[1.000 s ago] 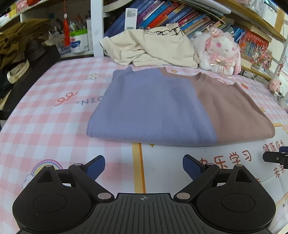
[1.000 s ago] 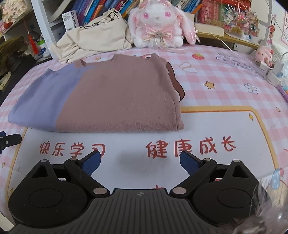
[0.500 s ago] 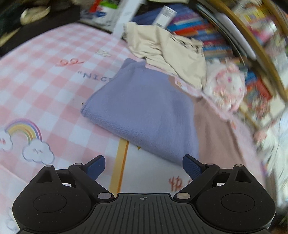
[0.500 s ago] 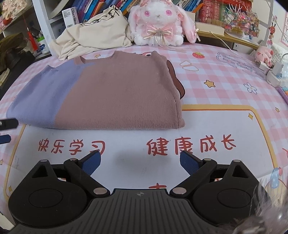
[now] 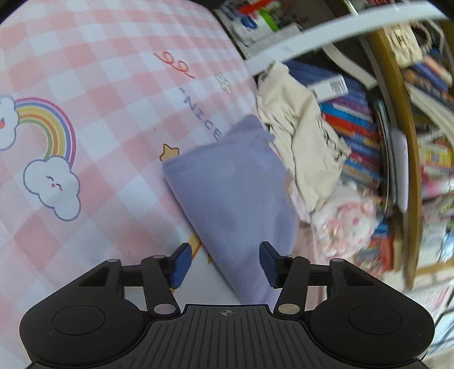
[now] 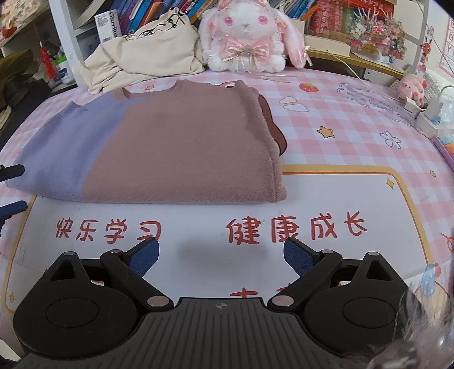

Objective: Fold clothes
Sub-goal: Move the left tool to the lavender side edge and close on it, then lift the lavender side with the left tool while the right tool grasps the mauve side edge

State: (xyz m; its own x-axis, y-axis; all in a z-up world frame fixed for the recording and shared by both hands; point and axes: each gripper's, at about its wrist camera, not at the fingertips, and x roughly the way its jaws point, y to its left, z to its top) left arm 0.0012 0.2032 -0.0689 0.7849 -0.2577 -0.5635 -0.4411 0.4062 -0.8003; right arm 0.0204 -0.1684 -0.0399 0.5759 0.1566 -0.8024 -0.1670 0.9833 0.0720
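Left gripper (image 5: 224, 262): compared with a second earlier, when it sat level and spread wide in front of the folded sweater (image 6: 147, 147), it had rolled hard to one side and come in low at the sweater's lilac end; its jaws had just been closing and stood about half as far apart as before, the lilac edge lying between the blue pads (image 5: 180, 265), which did not visibly press on the cloth. Right gripper (image 6: 221, 257): unchanged from the earlier view, jaws spread wide over the white printed panel of the pink checked mat (image 6: 354, 119), nothing between them. Sweater: two-tone, lilac on one side, dusty pink on the other, folded flat on the mat, unmoved; near edge just beyond the red printed characters, a little way ahead of the right gripper. Behind it, a cream garment (image 6: 147, 54) in a heap and a white plush rabbit (image 6: 247, 37) against the bookshelf (image 6: 159, 11). Left gripper's fingertips showed at the right view's left margin, beside the lilac end.
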